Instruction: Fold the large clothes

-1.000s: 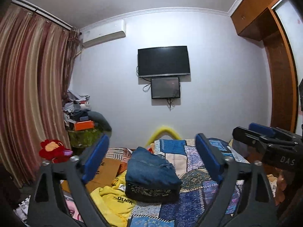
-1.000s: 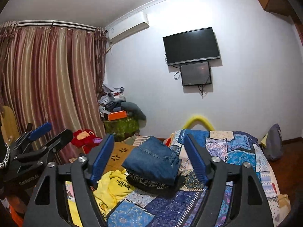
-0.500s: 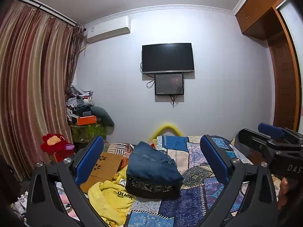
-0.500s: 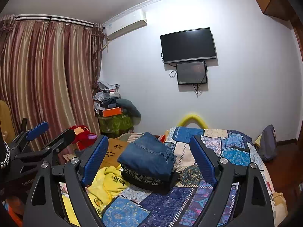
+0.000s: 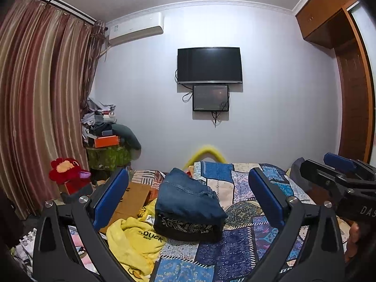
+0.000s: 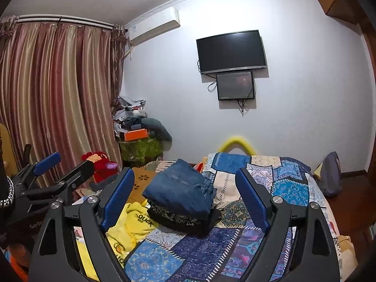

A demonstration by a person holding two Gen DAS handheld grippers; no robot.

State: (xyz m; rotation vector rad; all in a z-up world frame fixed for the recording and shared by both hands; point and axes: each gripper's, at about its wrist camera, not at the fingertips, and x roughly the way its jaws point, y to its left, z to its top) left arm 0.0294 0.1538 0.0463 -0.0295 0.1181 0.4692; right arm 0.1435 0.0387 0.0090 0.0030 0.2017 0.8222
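Gaping wide, left tool [image 5: 188,202] and right tool [image 6: 185,202] hold nothing above folded jeans [image 5: 188,199].

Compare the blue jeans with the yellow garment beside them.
The blue jeans are folded into a neat block; the yellow garment lies crumpled and unfolded. The jeans sit stacked on a folded black patterned garment; the yellow one lies low beside that stack. Both are on the patchwork bedspread, untouched by either gripper.

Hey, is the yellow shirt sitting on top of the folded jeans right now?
No, the yellow shirt lies crumpled on the bed beside the stack, while the folded jeans rest on a black patterned garment.
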